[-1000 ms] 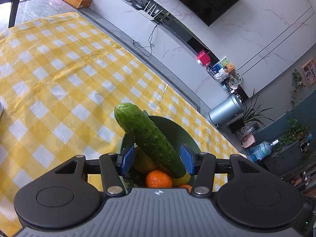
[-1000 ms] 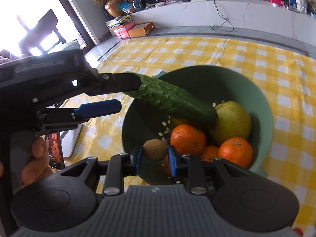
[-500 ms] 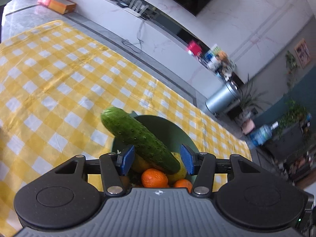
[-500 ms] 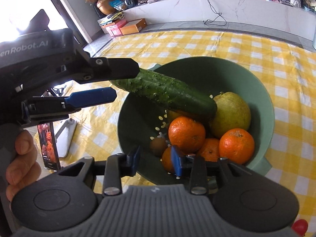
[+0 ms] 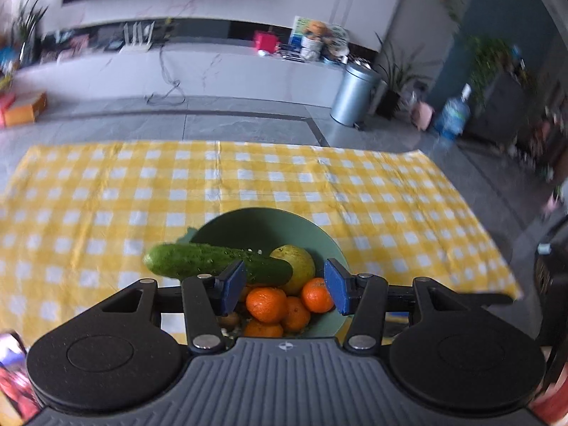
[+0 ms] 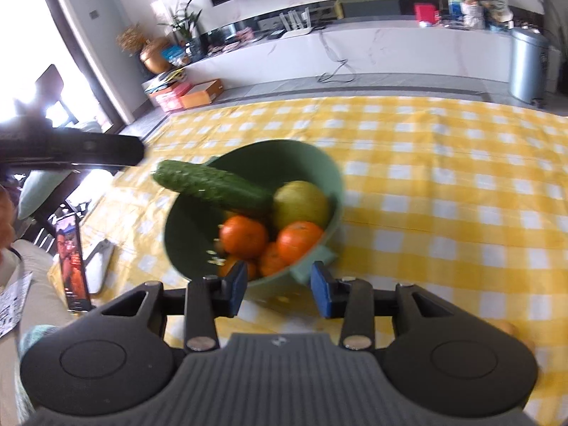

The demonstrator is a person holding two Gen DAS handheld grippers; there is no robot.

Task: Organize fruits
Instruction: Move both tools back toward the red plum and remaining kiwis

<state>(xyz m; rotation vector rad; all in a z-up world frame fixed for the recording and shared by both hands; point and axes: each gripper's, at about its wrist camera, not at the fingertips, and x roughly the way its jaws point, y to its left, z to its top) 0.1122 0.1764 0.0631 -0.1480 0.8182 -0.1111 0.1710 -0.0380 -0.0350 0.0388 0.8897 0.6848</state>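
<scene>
A long, bumpy-skinned cucumber [image 5: 216, 265] lies aslant across the rim of a smooth, round green bowl [image 6: 312, 163], its blunt end jutting out past the edge. Beneath it sit glossy, dimpled oranges [image 5: 266, 303], a rounded yellow-green pear [image 6: 301, 204] and a small brown fruit [image 5: 229, 318], with pale seeds scattered on the bowl wall. The bowl stands on a surface [image 6: 461, 184] draped in yellow-and-white checked cloth. The left gripper [image 5: 284, 287] hovers above the bowl, its flat blue-padded fingers [image 5: 232, 285] moderately apart and empty. The right gripper [image 6: 278, 289] has just been opening; nothing lies between its fingers [image 6: 321, 293]. A phone [image 6: 72, 266] stands propped at the cloth's edge.
</scene>
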